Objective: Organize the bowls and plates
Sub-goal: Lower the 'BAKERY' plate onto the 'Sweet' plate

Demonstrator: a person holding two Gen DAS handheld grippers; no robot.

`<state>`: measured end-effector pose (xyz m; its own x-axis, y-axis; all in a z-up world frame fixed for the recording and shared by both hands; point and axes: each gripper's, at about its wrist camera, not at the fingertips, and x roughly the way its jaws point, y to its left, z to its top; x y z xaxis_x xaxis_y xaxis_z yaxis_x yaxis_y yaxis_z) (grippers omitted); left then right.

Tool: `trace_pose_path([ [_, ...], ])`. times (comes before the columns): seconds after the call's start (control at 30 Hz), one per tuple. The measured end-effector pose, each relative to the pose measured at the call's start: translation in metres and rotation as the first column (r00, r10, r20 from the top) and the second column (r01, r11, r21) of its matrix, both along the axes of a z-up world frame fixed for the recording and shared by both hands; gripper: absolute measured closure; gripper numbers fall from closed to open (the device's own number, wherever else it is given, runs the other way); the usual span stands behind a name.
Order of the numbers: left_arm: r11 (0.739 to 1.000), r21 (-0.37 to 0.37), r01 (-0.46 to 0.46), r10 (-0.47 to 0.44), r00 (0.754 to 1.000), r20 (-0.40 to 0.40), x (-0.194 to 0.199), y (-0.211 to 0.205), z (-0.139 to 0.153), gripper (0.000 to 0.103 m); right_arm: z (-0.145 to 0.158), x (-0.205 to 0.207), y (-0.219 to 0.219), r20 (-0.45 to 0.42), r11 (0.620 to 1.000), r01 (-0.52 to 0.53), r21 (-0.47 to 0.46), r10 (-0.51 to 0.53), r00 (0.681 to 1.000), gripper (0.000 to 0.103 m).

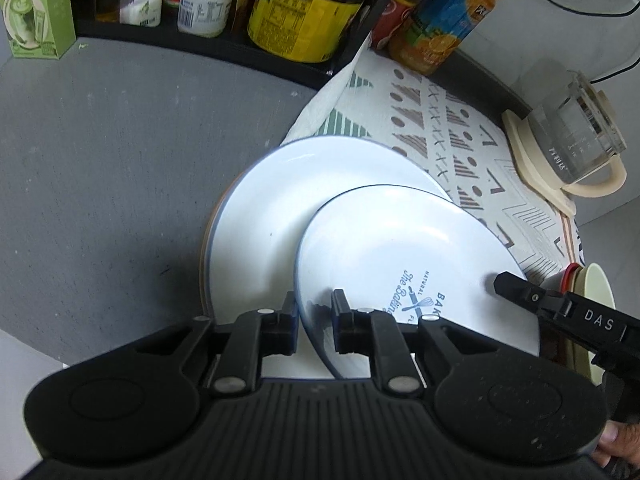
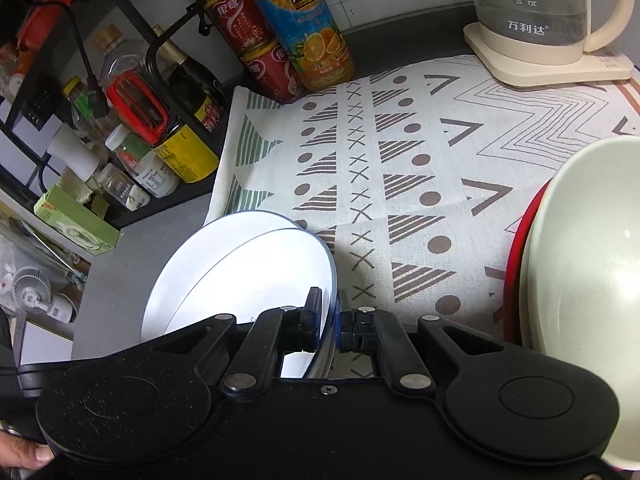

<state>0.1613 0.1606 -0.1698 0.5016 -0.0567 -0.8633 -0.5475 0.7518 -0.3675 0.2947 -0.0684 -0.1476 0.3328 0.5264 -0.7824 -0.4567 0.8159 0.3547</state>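
A small white plate with blue print (image 1: 408, 264) is held tilted over a larger white plate (image 1: 272, 200) that lies on a stack on the grey counter. My left gripper (image 1: 315, 322) is shut on the small plate's near rim. My right gripper (image 2: 329, 320) is shut on the same plate's (image 2: 272, 276) opposite rim; its finger (image 1: 520, 292) shows in the left wrist view. The larger plate (image 2: 192, 256) lies below it. A cream bowl (image 2: 580, 264) nested in a red bowl (image 2: 516, 248) stands at the right.
A patterned cloth (image 2: 400, 168) covers the counter's right part. A glass kettle (image 2: 532, 20) stands at the back right. A black rack with bottles and jars (image 1: 296, 12) lines the back, with an orange juice bottle (image 2: 316, 32) and red cans (image 2: 248, 28). A green box (image 1: 36, 8) stands back left.
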Motion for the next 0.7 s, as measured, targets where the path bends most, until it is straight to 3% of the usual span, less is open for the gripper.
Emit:
trace_pose_path([
  [0.57,0.999,0.032,0.024,-0.022,0.998,-0.058,0.015,0.005,-0.008,0.084,-0.005,-0.008,0.012,0.046,0.997,-0.013,-0.071,0.016,0.999,0.096],
  [0.7,0.995,0.085,0.045,-0.04,0.997,-0.067,0.016,0.005,-0.001,0.084,-0.006,-0.008,0.014,0.05,0.997,-0.018,-0.079,0.022,0.998,0.096],
])
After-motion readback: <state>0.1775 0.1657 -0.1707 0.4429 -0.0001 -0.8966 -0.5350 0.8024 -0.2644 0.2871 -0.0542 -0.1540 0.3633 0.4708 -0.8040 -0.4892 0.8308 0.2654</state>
